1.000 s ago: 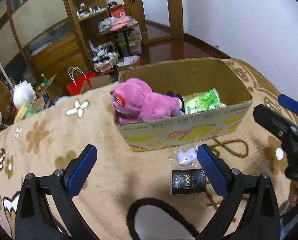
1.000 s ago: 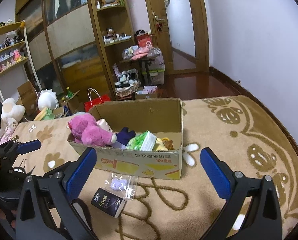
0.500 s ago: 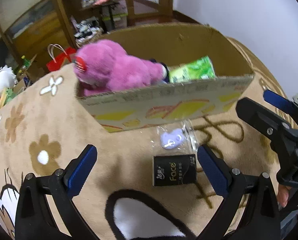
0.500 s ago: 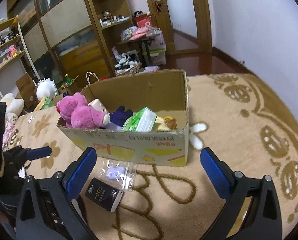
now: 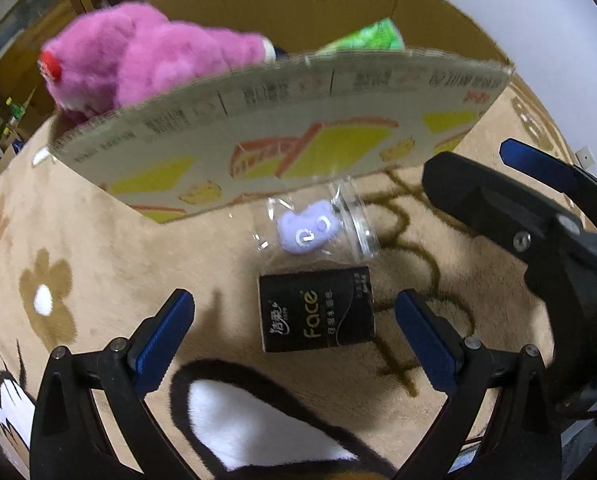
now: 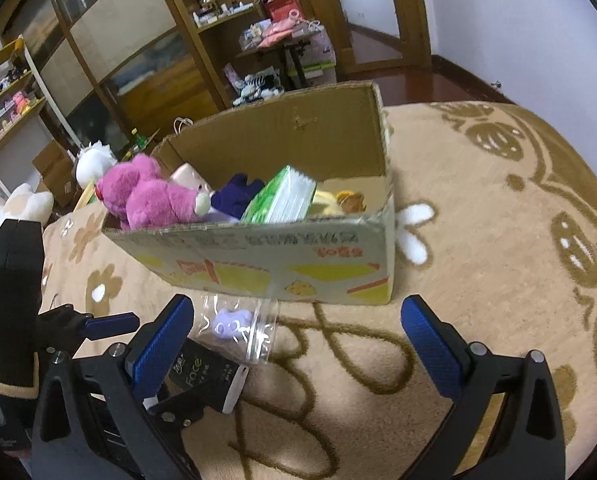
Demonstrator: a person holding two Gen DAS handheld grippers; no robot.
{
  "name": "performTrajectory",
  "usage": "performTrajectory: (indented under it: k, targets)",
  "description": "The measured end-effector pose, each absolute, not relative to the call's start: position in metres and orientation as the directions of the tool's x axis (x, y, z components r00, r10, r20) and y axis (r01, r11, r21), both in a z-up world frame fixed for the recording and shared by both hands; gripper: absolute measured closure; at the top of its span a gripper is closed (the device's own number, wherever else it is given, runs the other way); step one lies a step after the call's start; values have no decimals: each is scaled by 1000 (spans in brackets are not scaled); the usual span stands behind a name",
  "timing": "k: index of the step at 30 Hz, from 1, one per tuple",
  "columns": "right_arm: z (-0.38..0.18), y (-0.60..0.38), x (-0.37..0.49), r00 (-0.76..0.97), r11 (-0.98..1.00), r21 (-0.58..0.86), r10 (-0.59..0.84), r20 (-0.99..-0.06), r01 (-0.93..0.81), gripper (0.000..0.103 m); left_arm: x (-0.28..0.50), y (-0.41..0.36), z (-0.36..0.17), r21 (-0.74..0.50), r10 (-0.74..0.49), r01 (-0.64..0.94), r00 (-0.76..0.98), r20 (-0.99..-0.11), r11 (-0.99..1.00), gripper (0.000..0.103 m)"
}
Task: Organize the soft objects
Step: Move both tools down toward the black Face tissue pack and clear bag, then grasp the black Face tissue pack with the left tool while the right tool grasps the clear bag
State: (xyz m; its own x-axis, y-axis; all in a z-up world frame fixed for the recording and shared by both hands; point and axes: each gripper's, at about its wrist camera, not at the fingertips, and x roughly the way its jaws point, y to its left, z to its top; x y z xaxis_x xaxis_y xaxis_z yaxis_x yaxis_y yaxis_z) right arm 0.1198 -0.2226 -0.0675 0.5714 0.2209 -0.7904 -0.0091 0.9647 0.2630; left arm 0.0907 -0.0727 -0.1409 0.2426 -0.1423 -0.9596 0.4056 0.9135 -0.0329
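Observation:
A black "Face" tissue pack [image 5: 316, 310] lies on the tan rug between the open fingers of my left gripper [image 5: 294, 340], close in front of it; it also shows in the right wrist view [image 6: 204, 374]. Beyond it lies a clear bag with a small purple toy [image 5: 308, 230], also in the right wrist view [image 6: 230, 322]. Behind stands a cardboard box [image 5: 282, 140] holding a pink plush bear [image 5: 138, 60] and a green tissue pack [image 6: 284, 196]. My right gripper [image 6: 298, 356] is open and empty, to the right of the pack, seen from the left wrist view [image 5: 538, 200].
The box [image 6: 298, 264] also holds a dark purple plush [image 6: 234, 196] and a yellow item [image 6: 338, 200]. Wooden shelves [image 6: 138, 40] and plush toys [image 6: 94, 164] stand beyond the rug. The rug [image 6: 498, 240] stretches to the right of the box.
My left gripper has moved forward and down toward the black tissue pack, which now lies between its fingers. My right gripper has come a little closer to the box.

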Motion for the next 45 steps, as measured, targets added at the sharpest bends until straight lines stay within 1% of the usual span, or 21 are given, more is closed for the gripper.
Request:
performTrajectory:
  k: [8, 12, 14, 17, 18, 19, 21, 24, 26, 28, 30, 31, 33, 38, 42, 45]
  targets:
    - [-92, -214, 128, 509, 966, 259, 233, -829, -20, 0, 95, -78, -163, 0, -77, 383, 186, -980, 924, 3]
    - [-100, -208, 131, 480, 962, 267, 261, -837, -58, 0, 99, -75, -175, -30, -76, 352, 119, -990, 936, 4]
    - [-106, -204, 133, 459, 959, 273, 277, -844, -77, 0, 100, -74, -177, -27, -71, 343, 116, -991, 939, 4]
    - [-112, -195, 134, 438, 960, 262, 280, -854, -102, 0, 103, -70, -177, 8, -38, 331, 133, -990, 944, 4]
    - [-114, -192, 134, 435, 960, 256, 279, -856, -111, 0, 103, -69, -178, 21, -25, 327, 135, -991, 945, 8]
    - [-114, -190, 136, 435, 960, 255, 280, -856, -116, 2, 104, -68, -179, 24, -19, 322, 130, -991, 946, 13]
    - [-115, -186, 137, 439, 959, 253, 282, -853, -126, 4, 108, -60, -180, 13, -24, 312, 112, -993, 950, 14]
    - [-117, -182, 141, 436, 953, 269, 303, -848, -139, 11, 113, -50, -178, -2, -34, 303, 101, -994, 953, 20]
    - [-118, -180, 143, 430, 949, 283, 315, -846, -140, 11, 116, -46, -177, -13, -41, 299, 90, -995, 954, 24]
    - [-120, -176, 145, 422, 946, 290, 324, -847, -145, 15, 120, -28, -180, -21, -45, 290, 78, -996, 957, 29]
    - [-122, -173, 148, 413, 944, 293, 329, -849, -149, 16, 123, -20, -179, -31, -51, 282, 63, -997, 959, 33]
    - [-125, -170, 150, 404, 943, 296, 332, -853, -151, 16, 124, -17, -179, -34, -53, 280, 60, -997, 959, 36]
    - [-128, -165, 154, 391, 945, 293, 328, -860, -147, 16, 126, 3, -172, -40, -57, 279, 54, -997, 959, 37]
    - [-135, -153, 165, 379, 954, 269, 300, -875, -133, 15, 128, 14, -170, -36, -51, 295, 42, -998, 955, 37]
    - [-138, -148, 172, 371, 961, 261, 276, -887, -91, 14, 131, 26, -168, -64, -75, 289, 25, -997, 955, 37]
    - [-139, -146, 176, 366, 960, 271, 278, -888, -71, 9, 134, 39, -167, -83, -92, 285, 18, -996, 955, 37]
